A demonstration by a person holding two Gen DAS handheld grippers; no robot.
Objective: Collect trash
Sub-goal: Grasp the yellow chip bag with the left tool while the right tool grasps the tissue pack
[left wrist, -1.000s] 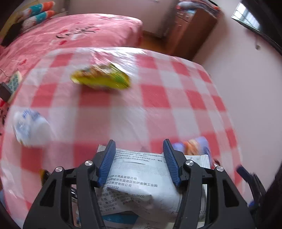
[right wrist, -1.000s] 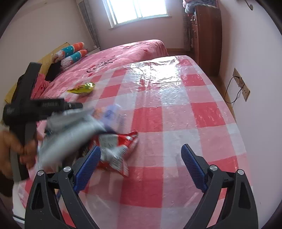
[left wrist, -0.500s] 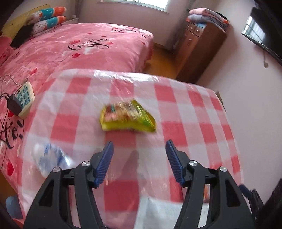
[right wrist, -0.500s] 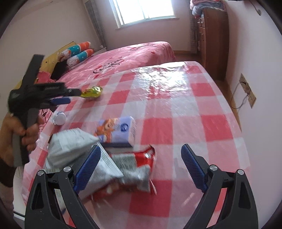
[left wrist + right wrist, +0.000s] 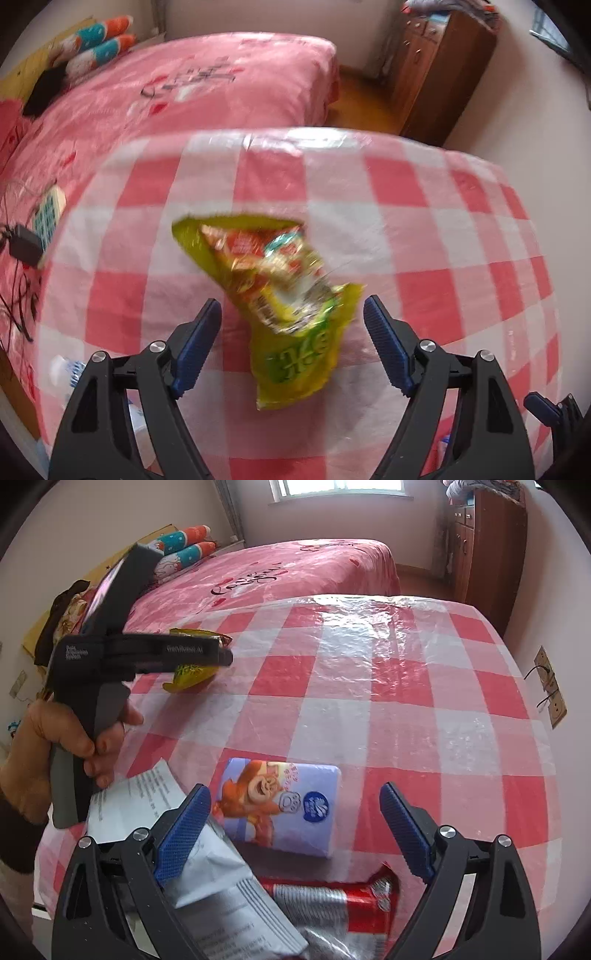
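On table's far left: yellow wrapper (image 5: 280,295), now between the released left gripper (image 5: 291,343), moved off the white bag (image 5: 207,867) toward next pickup; right gripper (image 5: 295,834), open, over near pile by tissue pack (image 5: 280,808).

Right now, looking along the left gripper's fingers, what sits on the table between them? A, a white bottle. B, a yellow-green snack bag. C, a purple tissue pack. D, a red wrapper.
B: the left gripper is open with the yellow-green snack bag lying on the checkered table between its fingers, not yet gripped.
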